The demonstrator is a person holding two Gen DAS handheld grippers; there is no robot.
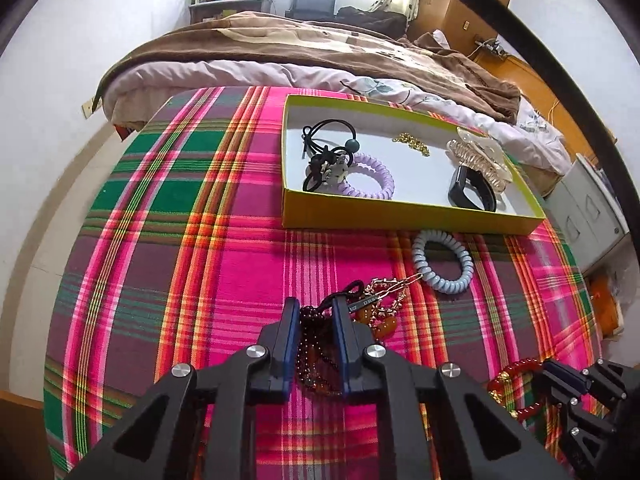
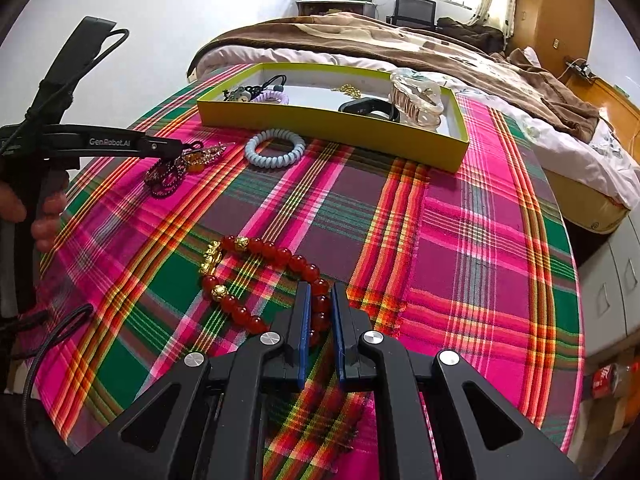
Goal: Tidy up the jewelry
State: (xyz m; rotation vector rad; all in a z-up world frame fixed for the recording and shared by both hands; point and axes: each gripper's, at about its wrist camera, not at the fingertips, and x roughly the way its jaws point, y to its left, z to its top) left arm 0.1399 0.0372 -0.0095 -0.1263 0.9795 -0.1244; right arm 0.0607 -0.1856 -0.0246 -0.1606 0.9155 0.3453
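The yellow tray (image 1: 404,214) already holds several pieces. My left gripper (image 1: 316,312) grasps the dark bead bracelet (image 1: 310,354), my right gripper (image 2: 320,300) grasps the red bead bracelet (image 2: 256,248); the blue coil tie (image 1: 442,260) is left.

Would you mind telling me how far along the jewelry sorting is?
Done: hair ties, a clip and a watch band lie in the yellow box. In hand: left tool around dark beads, right tool around the red bracelet. Left: blue coil tie.
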